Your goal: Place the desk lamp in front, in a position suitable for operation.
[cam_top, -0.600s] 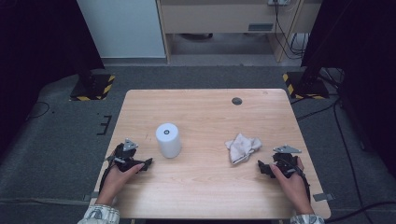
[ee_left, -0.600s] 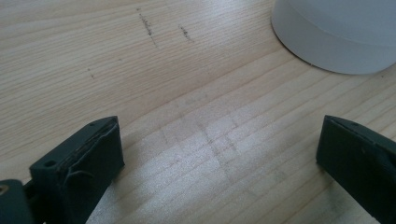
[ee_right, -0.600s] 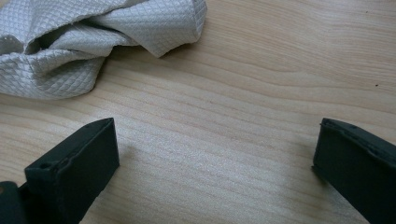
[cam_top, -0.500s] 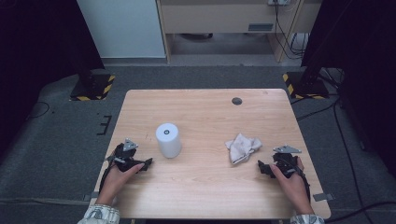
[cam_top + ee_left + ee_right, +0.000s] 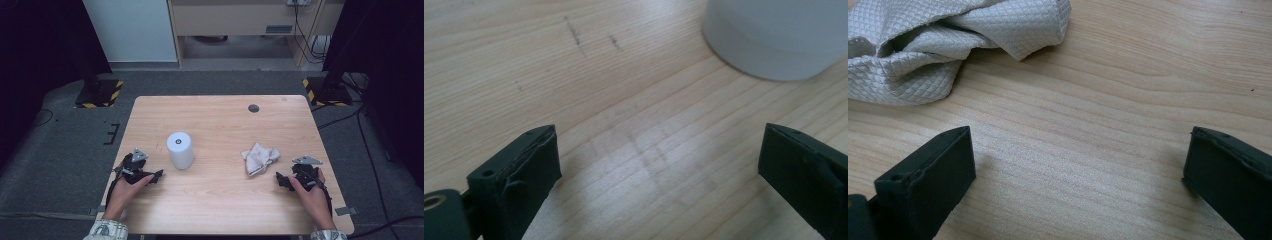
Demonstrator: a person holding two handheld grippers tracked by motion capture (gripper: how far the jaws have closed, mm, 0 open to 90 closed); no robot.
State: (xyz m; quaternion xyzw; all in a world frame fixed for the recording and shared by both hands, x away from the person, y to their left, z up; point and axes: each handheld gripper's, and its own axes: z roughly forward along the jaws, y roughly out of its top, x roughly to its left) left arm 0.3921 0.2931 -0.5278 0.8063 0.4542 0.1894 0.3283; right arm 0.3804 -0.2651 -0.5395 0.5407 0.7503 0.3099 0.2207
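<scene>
Your left gripper [image 5: 159, 175] rests on the desk [image 5: 220, 115] near its left edge, toward the near corner, with your hand wrapped around its body. Its jaws point toward the desk's middle and stand wide apart with nothing between them; in the left gripper view [image 5: 659, 165] bare wood fills the gap. The white roll [image 5: 180, 149] stands upright just beyond and to the right of that gripper, left of the desk's middle and apart from the jaws; in the left gripper view its rounded base [image 5: 774, 35] sits at the top right, ahead of the right-hand jaw. Your right gripper [image 5: 280, 181] lies near the right edge, toward the near right corner, held in your right hand, with its jaws aimed toward the middle. They too are spread wide and hold nothing; the right gripper view [image 5: 1078, 165] has plain wood between them. The cloth [image 5: 259, 157] lies crumpled right of the middle, just ahead of the right gripper and not touching it; in the right gripper view its quilted folds [image 5: 948, 45] lie at the top left, beyond the left-hand jaw. A small dark disc [image 5: 253, 108] sits near the far edge, toward the right.
</scene>
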